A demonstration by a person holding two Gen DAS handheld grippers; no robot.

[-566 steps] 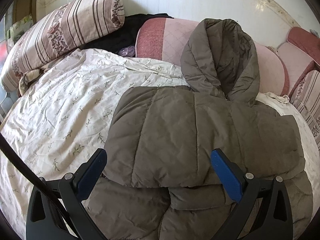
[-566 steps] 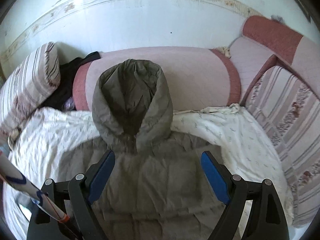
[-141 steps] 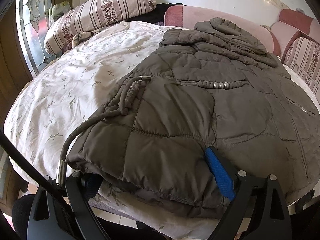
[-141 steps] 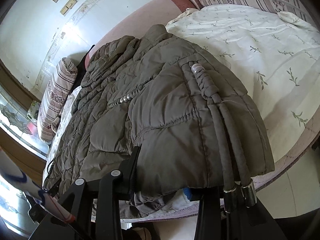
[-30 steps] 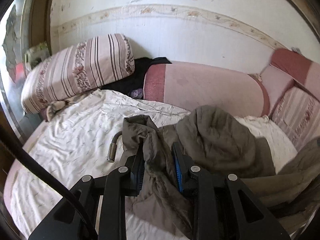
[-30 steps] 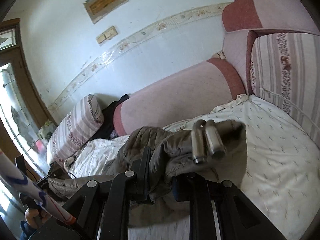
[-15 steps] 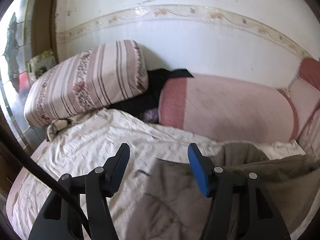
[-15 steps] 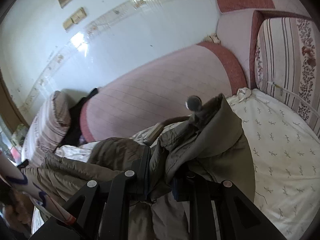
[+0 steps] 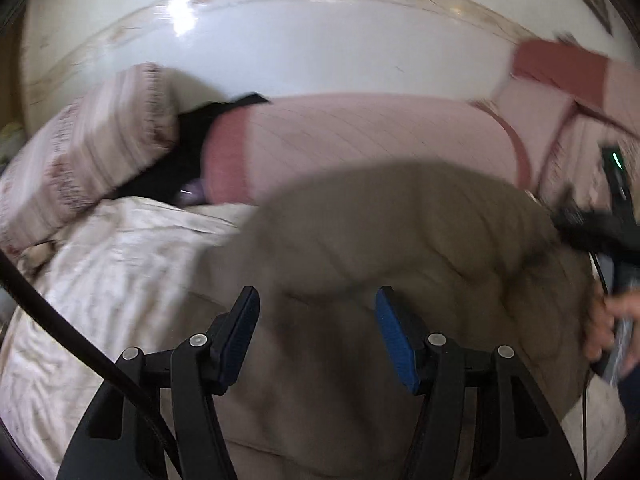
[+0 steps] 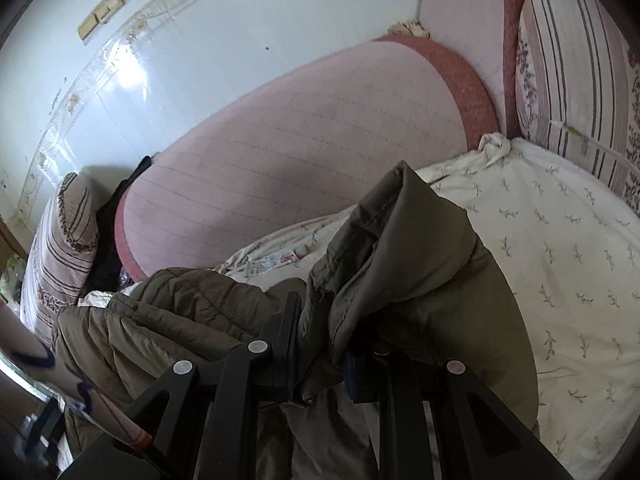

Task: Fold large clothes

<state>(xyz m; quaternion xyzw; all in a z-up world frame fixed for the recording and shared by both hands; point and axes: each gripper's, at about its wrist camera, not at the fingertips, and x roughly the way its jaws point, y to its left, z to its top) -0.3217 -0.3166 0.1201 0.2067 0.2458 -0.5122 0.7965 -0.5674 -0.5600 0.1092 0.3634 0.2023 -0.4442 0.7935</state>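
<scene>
The jacket [image 10: 420, 280] lies bunched on the bed [image 10: 560, 240], its near end folded toward the far headboard [image 10: 320, 140]. My left tongs [image 9: 316, 336] have just let go and stand half open above it; my right tongs [image 10: 320, 344] still pinch a fold. Bare sheet lies left and right.

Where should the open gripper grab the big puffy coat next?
Probably the near edge of the coat, coming in low from the front. It lies in a puffy heap on the bedsheet, so an edge is thin enough for the left gripper. The right gripper already pinches a fold.
</scene>
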